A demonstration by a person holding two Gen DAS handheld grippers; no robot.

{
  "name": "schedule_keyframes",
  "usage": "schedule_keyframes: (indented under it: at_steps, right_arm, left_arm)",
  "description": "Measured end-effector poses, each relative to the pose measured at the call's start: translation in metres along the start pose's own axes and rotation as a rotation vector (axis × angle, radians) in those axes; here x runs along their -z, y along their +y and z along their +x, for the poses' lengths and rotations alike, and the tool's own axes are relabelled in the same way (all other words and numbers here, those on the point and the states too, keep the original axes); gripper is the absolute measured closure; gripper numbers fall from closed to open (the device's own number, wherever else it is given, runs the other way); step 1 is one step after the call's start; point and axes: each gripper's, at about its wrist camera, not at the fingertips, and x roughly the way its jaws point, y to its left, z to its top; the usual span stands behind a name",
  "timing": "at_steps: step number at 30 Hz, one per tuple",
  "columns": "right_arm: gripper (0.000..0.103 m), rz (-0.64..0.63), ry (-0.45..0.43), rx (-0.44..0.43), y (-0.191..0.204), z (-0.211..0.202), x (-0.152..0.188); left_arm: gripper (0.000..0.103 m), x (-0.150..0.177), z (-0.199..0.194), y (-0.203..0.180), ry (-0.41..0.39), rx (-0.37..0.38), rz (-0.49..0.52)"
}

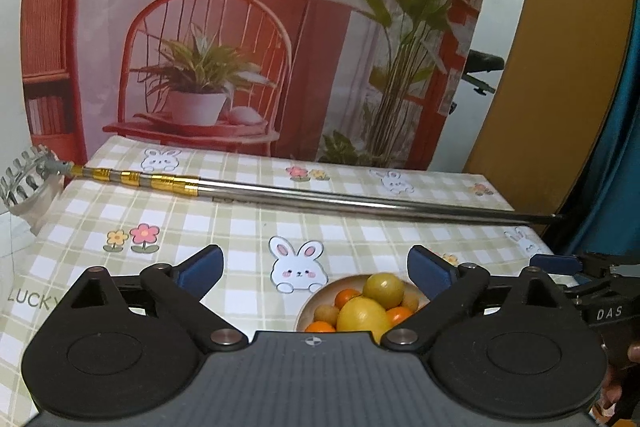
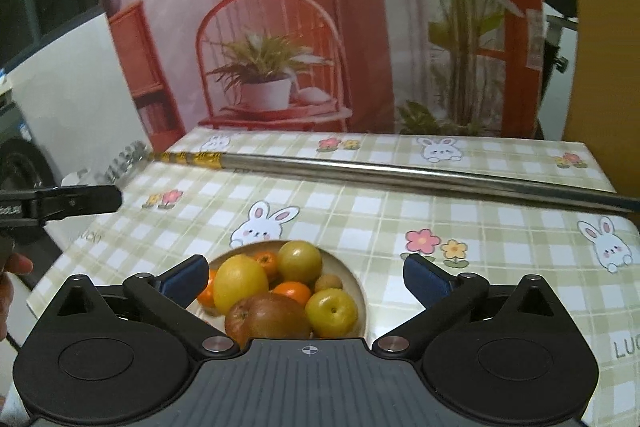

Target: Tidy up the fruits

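Observation:
A tan bowl of fruit sits on the near part of the checked tablecloth. It holds a yellow lemon, a red-brown apple, two yellow-green plums, small oranges and a small brown fruit. My right gripper is open and empty, with the bowl between its blue pads. My left gripper is open and empty; the bowl lies low and right of its middle, with the lemon on top. The apple is hidden in the left wrist view.
A long metal telescopic rod with gold bands and a forked head lies across the far table; it also shows in the right wrist view. A printed backdrop stands behind the table. Each gripper shows at the other view's edge.

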Motion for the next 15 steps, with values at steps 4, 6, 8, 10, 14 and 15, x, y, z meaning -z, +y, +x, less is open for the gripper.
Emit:
schedule_keyframes:
  at_steps: [4, 6, 8, 10, 14, 15]
  right_arm:
    - [0.0, 0.037, -0.042, 0.004, -0.005, -0.014, -0.006]
    - [0.0, 0.046, -0.065, 0.011, -0.007, -0.022, -0.011]
    - [0.0, 0.05, -0.09, 0.022, -0.009, -0.031, -0.016]
    - [0.0, 0.055, -0.116, 0.029, -0.01, -0.04, -0.024]
    - [0.0, 0.051, -0.167, 0.036, -0.008, -0.059, -0.041]
    - [0.0, 0.048, -0.178, 0.038, -0.007, -0.064, -0.046]
  left_arm:
    - [0.0, -0.01, -0.012, -0.006, -0.035, 0.022, 0.008]
    - [0.0, -0.017, -0.019, -0.009, -0.06, 0.028, 0.013]
    - [0.0, -0.024, -0.027, -0.013, -0.089, 0.031, 0.022]
    - [0.0, -0.031, -0.036, -0.018, -0.121, 0.028, 0.038]
    - [0.0, -0.047, -0.055, -0.029, -0.196, 0.007, 0.054]
    - [0.0, -0.05, -0.059, -0.031, -0.21, 0.005, 0.054]
